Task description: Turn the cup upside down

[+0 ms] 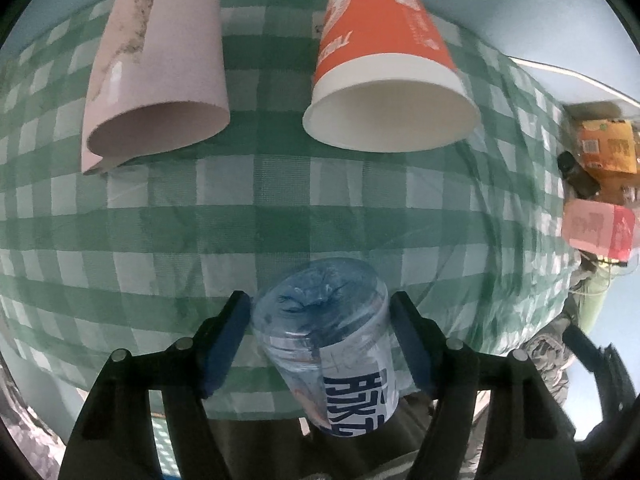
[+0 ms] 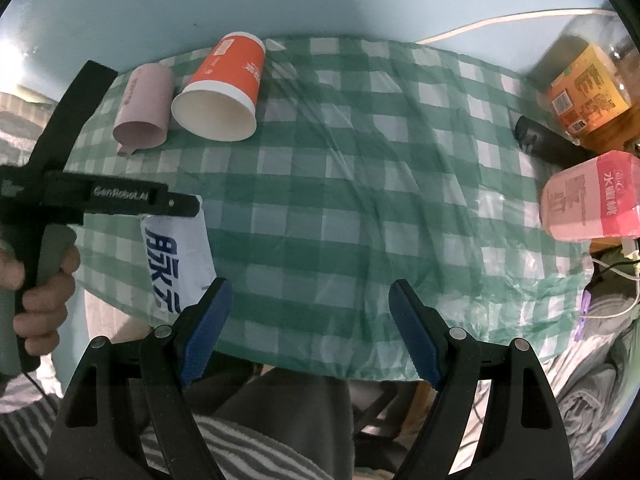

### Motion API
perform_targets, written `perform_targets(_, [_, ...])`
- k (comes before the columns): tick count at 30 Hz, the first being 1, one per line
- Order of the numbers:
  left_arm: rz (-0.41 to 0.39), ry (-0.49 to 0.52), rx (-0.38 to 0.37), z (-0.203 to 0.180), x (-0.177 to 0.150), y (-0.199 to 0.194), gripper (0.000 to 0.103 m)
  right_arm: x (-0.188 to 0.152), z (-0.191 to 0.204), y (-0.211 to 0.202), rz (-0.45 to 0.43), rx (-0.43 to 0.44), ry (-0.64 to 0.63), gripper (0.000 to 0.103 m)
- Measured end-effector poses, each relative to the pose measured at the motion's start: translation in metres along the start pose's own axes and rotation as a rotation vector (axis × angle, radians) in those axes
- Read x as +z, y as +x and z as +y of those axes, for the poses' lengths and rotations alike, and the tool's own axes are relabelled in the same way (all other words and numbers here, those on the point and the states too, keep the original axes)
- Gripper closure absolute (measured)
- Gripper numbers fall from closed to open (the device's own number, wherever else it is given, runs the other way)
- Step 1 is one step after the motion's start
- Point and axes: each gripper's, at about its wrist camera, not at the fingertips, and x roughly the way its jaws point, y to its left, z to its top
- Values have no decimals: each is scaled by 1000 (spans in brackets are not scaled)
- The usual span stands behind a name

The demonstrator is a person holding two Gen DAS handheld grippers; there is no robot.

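Cup (image 1: 328, 344), clear plastic with blue lettering, gripped between blue pads (image 1: 228, 336) of left gripper (image 1: 320, 340), lifted over near edge of green checked tablecloth (image 1: 280, 208); base faces camera, so it looks part-turned. Right gripper (image 2: 310, 336) wide open, empty, idle above same edge. Orange paper cup (image 1: 384, 68) and pink paper roll (image 1: 156, 64) lie well apart at far side. To do well: keep squeeze light, thin wall dents; finish wrist roll, lower rim flat onto cloth, then let go

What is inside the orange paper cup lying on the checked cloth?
Nothing visible: the orange cup lies on its side, mouth toward the camera, showing a bare white interior. Its deepest part is shadowed.
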Motion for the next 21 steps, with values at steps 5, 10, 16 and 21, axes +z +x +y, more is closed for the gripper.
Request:
perform_targets(5, [-77,31,11,-2,-13,-24,30,1,12,-6,-21,-15,-31,22])
perform_targets(10, [-208,103,64,-11,-28,-59,30,1,22,-11,-32,-9,-53,22])
perform_targets(16, [-328,192,144,-23,-45,-89,31,0,29,-11,-32,-8,-68,22])
perform_targets(21, [-369,227,183,-27,-52,-99,31,-1,30,-12,-30,-5,-67,22])
